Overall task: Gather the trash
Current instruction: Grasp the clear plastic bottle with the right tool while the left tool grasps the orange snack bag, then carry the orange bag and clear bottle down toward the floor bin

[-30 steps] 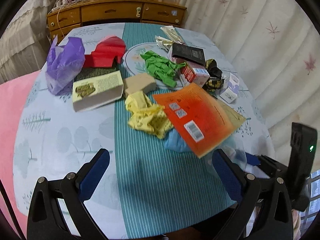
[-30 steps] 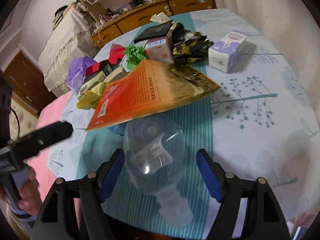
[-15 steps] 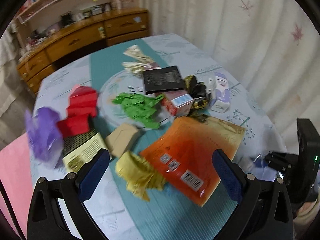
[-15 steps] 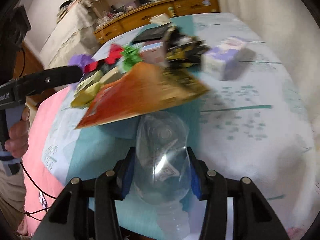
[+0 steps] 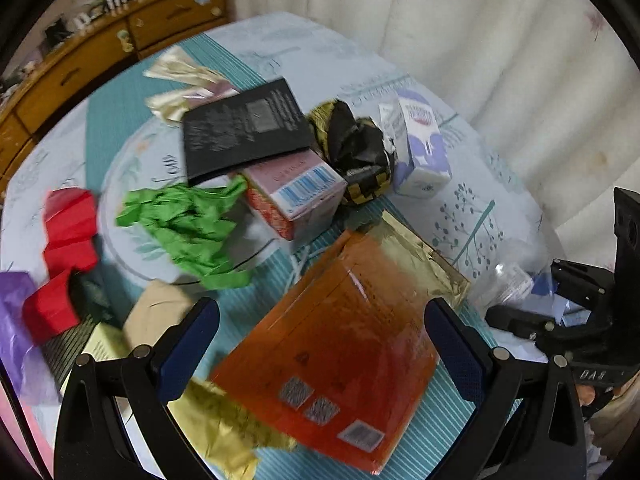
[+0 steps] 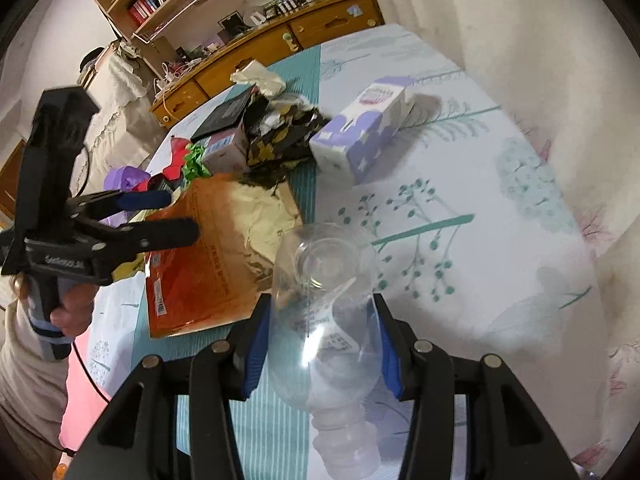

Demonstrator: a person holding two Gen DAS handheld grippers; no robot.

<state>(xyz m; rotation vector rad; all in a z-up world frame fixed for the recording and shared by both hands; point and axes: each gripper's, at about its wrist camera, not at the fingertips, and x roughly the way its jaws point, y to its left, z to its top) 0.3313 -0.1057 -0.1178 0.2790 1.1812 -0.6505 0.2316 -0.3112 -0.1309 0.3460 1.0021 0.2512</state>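
Clear thin plastic, that bottle (image 6: 324, 320): light, slick, likely to buckle, so the right tongs (image 6: 320, 344) pinch it across the belly above the desk (image 6: 480, 184). The left tongs (image 5: 316, 352) gape wide over the stiff, flat orange pouch (image 5: 344, 340), best taken by an edge.

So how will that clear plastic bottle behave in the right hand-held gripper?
The bottle looks empty, so probably light. Its thin clear wall may dent between the pads of the right hand-held gripper. Being round and smooth, it could slip or roll if released.
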